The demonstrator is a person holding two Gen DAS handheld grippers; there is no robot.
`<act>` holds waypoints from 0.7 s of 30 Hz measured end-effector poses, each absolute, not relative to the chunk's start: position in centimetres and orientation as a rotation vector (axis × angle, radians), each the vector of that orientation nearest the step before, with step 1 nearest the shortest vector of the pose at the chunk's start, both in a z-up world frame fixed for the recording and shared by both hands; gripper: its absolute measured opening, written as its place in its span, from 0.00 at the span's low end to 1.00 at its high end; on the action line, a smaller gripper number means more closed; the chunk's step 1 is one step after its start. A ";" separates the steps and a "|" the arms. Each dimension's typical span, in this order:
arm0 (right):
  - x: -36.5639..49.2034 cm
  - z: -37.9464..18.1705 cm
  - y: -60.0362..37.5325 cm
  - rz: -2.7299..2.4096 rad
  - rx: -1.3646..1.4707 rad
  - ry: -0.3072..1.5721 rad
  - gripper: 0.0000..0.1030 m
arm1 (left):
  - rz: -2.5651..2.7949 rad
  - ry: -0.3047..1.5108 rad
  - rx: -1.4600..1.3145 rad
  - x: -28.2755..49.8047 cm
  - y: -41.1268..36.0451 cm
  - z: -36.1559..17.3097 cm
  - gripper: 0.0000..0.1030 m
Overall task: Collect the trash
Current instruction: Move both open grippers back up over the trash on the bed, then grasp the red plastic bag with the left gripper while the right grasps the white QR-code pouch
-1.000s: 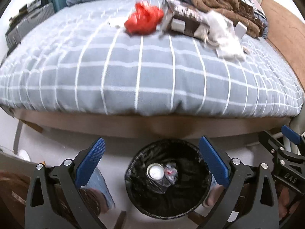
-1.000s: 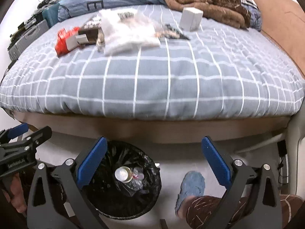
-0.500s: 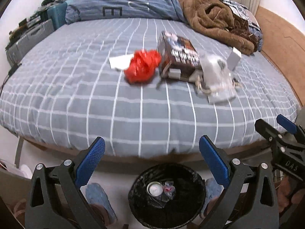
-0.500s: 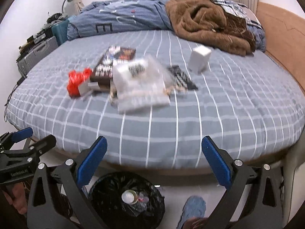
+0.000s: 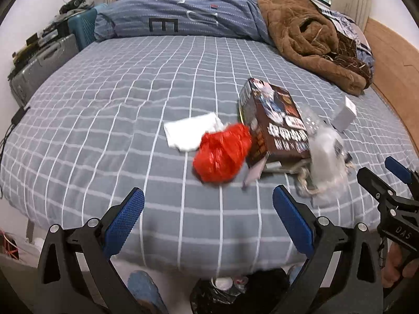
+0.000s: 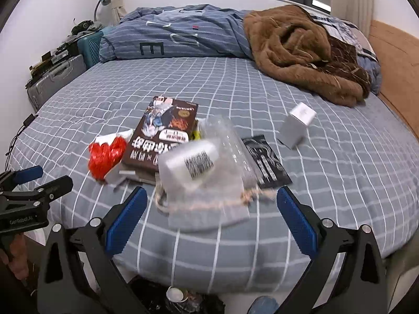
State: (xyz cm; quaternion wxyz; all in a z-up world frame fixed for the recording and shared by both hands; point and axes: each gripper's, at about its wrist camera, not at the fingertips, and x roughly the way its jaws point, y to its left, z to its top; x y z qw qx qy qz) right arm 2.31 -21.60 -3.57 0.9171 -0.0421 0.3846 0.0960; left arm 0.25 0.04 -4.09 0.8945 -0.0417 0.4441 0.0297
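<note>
**A:** How do the tongs stand?

**B:** The left tongs (image 5: 208, 212) are spread wide with nothing between their blue pads, poised above the near edge of the bed (image 5: 104, 120). The right tongs (image 6: 212, 210) are just as wide apart and empty, over the same edge.

**A:** What lies nearest them?

**B:** Ahead of the left tongs, a crumpled red plastic bag (image 5: 222, 154) lies on a white paper tissue (image 5: 191, 133). Touching the bag is a dark brown printed cardboard box (image 6: 162, 141). Against that box, just ahead of the right tongs, is a clear plastic pouch with a barcode label and a rope drawstring (image 6: 201, 167). Beside it is a flat black printed sachet (image 6: 265, 161), and farther toward the right edge a small white carton (image 6: 297, 125), tilted.

**A:** And the bin?

**B:** A black-lined waste bin (image 5: 230, 290) sits on the floor below the near edge, with a can or cup and some wrapping already inside.

**A:** So how far along?

**B:** Partway, I'd judge: some rubbish is binned, but the whole cluster on the bed is left to gather.
</note>
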 end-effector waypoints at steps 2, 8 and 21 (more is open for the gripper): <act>3.5 -4.1 -21.4 0.207 -0.085 0.805 0.93 | 0.065 0.923 -0.076 1.4 0.2 -4.3 0.93; 6.4 -6.3 -20.9 0.241 -0.103 0.855 0.93 | 0.042 0.943 -0.047 5.0 0.3 -6.0 0.93; 8.1 -8.9 -20.1 0.302 -0.092 0.902 0.90 | -0.007 0.976 -0.043 8.0 0.2 -8.5 0.73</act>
